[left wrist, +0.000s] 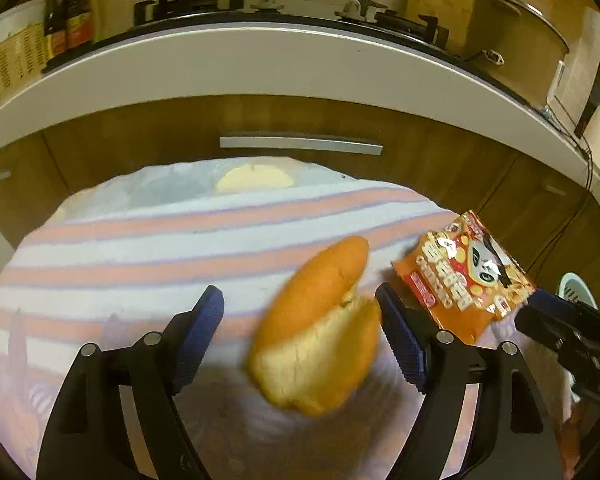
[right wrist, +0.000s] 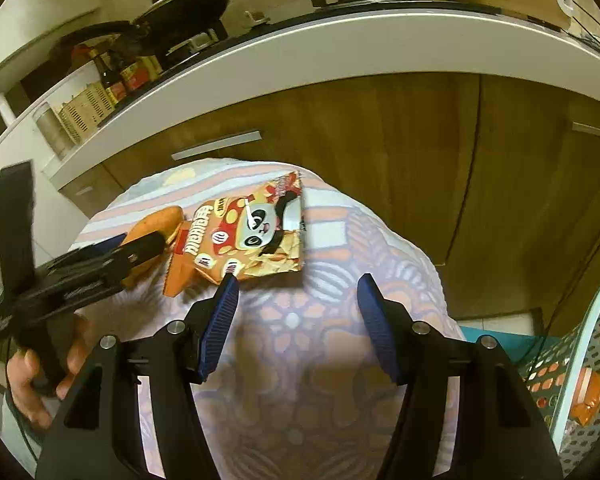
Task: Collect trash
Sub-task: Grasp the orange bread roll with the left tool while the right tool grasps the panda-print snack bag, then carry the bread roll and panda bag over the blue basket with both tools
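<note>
From the left wrist, the left tool (left wrist: 300, 320) is spread wide open over the bench (left wrist: 100, 248), which is draped in a cloth of pink, white and lilac stripes. Between its blue pads sits a torn piece of bread (left wrist: 320, 332), blurred, touching neither pad as far as can be seen. Just beyond the right-hand pad lies an orange snack packet (left wrist: 466, 276) with a panda face, and the right tool (left wrist: 540, 308) reaches in from the right edge to the packet's corner; its grip cannot be judged here. From the right wrist, the right tool (right wrist: 296, 292) is open, its left pad tip touching or just beside the lower edge of the snack packet (right wrist: 248, 236), which lies flat on the patterned cloth. The left tool (right wrist: 140, 248) comes in from the left over the bread (right wrist: 160, 220), held by a hand (right wrist: 40, 376). A pale green perforated basket (right wrist: 580, 344) stands at the right edge with an orange wrapper (right wrist: 588, 396) inside.
</note>
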